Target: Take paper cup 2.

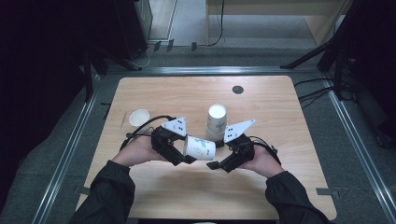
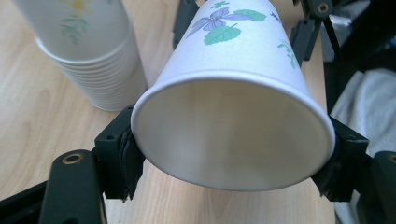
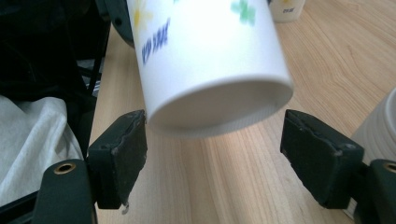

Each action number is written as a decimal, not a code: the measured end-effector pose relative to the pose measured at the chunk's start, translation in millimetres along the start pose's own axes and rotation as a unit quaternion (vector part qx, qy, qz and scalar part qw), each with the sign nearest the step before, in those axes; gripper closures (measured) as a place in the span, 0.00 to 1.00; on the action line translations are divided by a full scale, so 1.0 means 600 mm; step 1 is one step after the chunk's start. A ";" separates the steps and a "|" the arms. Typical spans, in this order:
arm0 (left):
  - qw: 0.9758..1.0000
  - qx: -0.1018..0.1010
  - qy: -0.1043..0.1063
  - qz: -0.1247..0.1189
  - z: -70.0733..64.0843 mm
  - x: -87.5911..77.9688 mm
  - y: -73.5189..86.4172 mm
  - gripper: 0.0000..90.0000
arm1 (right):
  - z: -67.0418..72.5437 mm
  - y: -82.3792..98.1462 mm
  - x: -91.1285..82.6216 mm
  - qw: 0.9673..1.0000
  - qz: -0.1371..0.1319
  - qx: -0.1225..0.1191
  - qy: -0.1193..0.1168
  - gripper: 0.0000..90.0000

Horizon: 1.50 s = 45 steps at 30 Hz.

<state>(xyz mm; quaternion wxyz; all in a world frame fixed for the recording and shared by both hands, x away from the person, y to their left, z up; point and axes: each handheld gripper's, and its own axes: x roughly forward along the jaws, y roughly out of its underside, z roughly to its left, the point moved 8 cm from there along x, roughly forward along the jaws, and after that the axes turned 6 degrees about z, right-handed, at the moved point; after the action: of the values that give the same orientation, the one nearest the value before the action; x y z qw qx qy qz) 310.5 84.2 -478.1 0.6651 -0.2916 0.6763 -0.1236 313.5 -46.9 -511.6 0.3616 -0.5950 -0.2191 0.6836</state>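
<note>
The left gripper (image 1: 187, 156) clamps the rim of a paper cup (image 1: 200, 147) lying sideways above the table (image 1: 261, 98). At the cup's base the right gripper (image 1: 215, 164) stands wide, its pads clear of it. Just beyond both stands a stack of cups (image 1: 216, 122); a single cup (image 1: 139, 117) sits farther left.
</note>
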 end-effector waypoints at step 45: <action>0.999 -0.003 0.026 0.042 0.002 0.035 0.017 0.15 | 0.009 0.006 0.025 0.999 0.020 -0.042 0.015 0.38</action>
<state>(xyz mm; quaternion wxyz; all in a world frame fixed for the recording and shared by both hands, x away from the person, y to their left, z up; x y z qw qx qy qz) 310.5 81.1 -501.5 0.6509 -0.2616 0.7054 -0.1014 306.7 -37.4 -522.9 0.3261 -0.6240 -0.2303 0.6717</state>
